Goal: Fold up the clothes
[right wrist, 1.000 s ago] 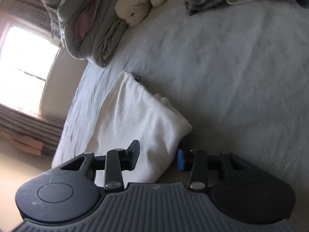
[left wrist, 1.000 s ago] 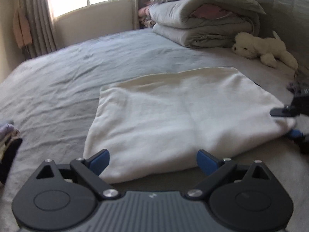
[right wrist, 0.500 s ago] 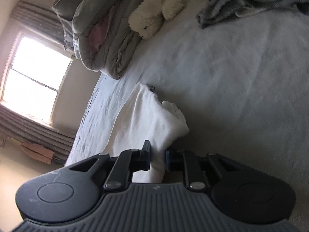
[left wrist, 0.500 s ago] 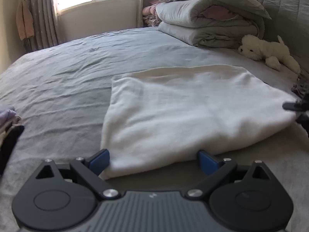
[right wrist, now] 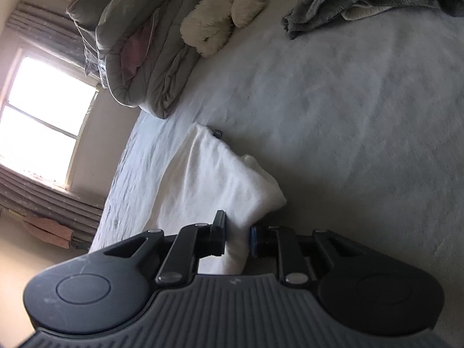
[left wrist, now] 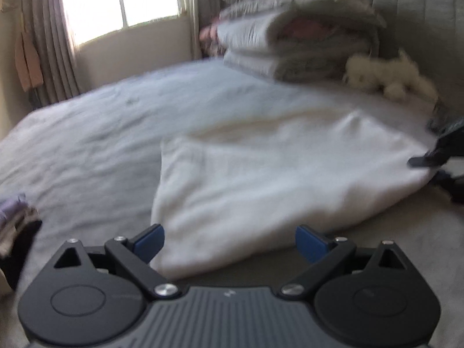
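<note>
While the folded white garment [left wrist: 269, 191] lay on the grey bed [left wrist: 95, 133], the right gripper [right wrist: 236, 239] pinched its near right corner between both fingers; the left gripper [left wrist: 229, 239] stood spread wide at its near edge, gripping nothing.

Daylight enters through the blown-out, glaring window pane [left wrist: 119, 3] [right wrist: 37, 110], leaving the rest of the room dim. My left view is smeared by motion blur, worst on the stacked grey quilts [left wrist: 293, 43] and fluffy cream soft toy [left wrist: 388, 75]. My right view is sharper. Fisheye curvature bends both frames' edges, and the corners vignette dark.
</note>
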`<state>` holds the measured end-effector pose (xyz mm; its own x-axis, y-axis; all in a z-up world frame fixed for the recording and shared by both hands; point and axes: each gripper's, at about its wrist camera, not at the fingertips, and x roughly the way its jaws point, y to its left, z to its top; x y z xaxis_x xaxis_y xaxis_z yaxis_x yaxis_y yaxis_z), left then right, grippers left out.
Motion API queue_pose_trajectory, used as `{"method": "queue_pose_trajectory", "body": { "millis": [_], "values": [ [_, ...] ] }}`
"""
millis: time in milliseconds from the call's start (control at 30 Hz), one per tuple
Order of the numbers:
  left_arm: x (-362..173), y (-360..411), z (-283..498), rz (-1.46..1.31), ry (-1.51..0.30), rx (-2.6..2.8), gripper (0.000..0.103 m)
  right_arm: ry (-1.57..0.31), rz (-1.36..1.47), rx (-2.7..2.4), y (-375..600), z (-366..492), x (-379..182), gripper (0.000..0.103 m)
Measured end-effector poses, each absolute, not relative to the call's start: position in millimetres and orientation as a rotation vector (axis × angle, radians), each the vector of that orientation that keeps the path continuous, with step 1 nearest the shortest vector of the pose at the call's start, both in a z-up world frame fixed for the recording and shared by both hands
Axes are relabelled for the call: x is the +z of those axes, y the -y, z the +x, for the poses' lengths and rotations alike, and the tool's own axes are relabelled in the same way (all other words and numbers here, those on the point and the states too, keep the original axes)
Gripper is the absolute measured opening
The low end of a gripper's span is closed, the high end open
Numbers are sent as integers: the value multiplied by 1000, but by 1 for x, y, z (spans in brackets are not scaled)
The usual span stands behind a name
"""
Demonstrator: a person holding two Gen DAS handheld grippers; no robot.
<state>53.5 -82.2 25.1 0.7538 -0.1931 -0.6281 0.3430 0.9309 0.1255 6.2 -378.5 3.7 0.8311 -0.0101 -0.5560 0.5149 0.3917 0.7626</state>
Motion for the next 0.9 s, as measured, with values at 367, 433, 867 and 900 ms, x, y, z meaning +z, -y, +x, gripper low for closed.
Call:
{"method": "queue_pose_trajectory", "body": {
  "millis": [367,433,867,900],
  "values": [
    [23,59,75,120,-808,-204,97,-487,973,-325,368,14,21,22],
    [25,56,75,127,-816,-177,97,-524,1043,-356,376,13,8,22],
    [25,30,86,94,-893,-119,97,-530,1019,-374,384,9,11,24],
    [26,28,87,85,-900,-114,97,-529,1016,-375,384,8,11,24]
  ]
}}
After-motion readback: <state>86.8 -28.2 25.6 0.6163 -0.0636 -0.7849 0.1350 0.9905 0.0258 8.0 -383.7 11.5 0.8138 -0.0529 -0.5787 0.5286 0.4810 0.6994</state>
